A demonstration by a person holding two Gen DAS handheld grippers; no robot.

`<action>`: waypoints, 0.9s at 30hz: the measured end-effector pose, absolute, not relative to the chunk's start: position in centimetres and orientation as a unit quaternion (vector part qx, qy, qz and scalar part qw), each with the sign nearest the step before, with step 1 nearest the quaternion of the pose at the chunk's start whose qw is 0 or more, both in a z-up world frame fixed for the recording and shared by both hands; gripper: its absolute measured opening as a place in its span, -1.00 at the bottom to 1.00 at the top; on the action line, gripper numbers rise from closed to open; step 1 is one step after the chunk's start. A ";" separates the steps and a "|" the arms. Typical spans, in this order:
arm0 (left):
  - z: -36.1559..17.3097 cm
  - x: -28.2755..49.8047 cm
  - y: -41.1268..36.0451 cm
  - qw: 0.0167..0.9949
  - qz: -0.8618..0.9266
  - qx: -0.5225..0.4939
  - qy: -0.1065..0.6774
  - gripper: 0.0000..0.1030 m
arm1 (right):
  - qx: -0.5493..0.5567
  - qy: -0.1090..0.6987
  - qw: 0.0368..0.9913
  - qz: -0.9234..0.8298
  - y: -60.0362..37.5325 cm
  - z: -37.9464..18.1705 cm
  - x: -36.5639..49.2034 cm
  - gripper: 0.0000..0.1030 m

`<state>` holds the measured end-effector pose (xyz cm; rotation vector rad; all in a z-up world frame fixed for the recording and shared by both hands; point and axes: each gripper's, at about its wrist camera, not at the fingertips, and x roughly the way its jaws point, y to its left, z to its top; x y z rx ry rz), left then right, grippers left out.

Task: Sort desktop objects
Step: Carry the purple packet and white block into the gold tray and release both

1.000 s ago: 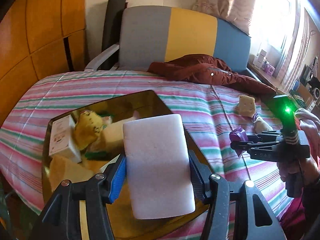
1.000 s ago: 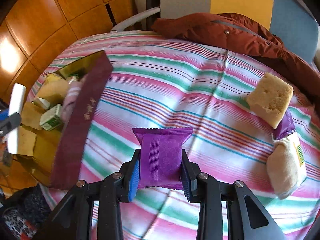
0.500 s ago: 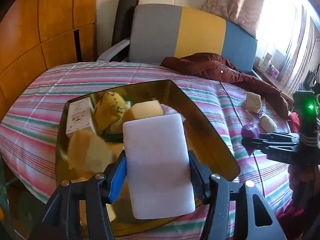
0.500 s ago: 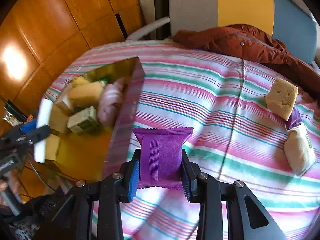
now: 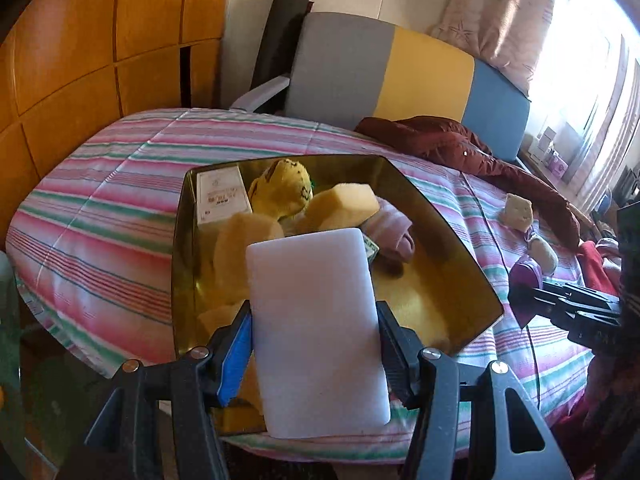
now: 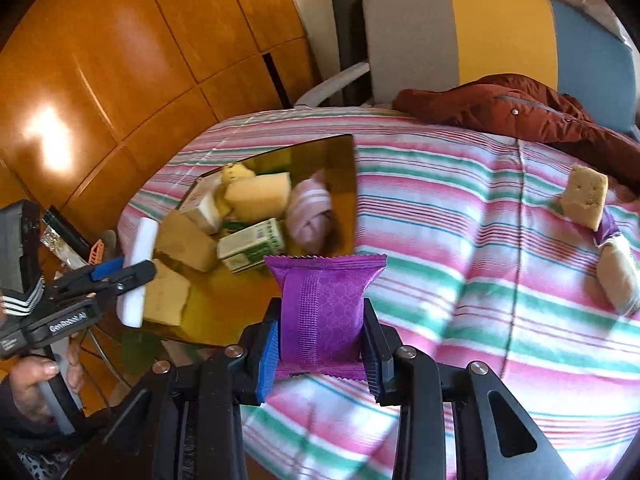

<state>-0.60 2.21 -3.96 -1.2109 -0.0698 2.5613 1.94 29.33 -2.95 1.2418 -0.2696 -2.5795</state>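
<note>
With the shiny gold tray [image 5: 460, 264] part-filled, the left gripper [image 5: 316, 344] clamps a white foam block [image 5: 316, 332], the right gripper [image 6: 320, 340] a purple foil packet [image 6: 324, 304], while a tan sponge cube [image 6: 584, 196] and cream pouch [image 6: 618, 280] wait at three o'clock.

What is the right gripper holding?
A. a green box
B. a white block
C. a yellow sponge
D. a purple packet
D. The right gripper is shut on the purple packet, with a pad pressing each side of it, while the white block sits in the left gripper.
</note>
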 end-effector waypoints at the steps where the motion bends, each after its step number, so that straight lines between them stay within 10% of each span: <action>1: -4.0 -0.4 2.0 0.154 0.893 -0.422 -0.026 0.13 | 0.426 -0.096 0.137 -0.889 28.9 -2.9 2.1 -0.30; 27: -5.6 -1.5 3.1 0.183 0.876 -0.445 -0.044 0.13 | 0.425 -0.097 0.183 -0.881 23.3 -2.9 1.3 -0.29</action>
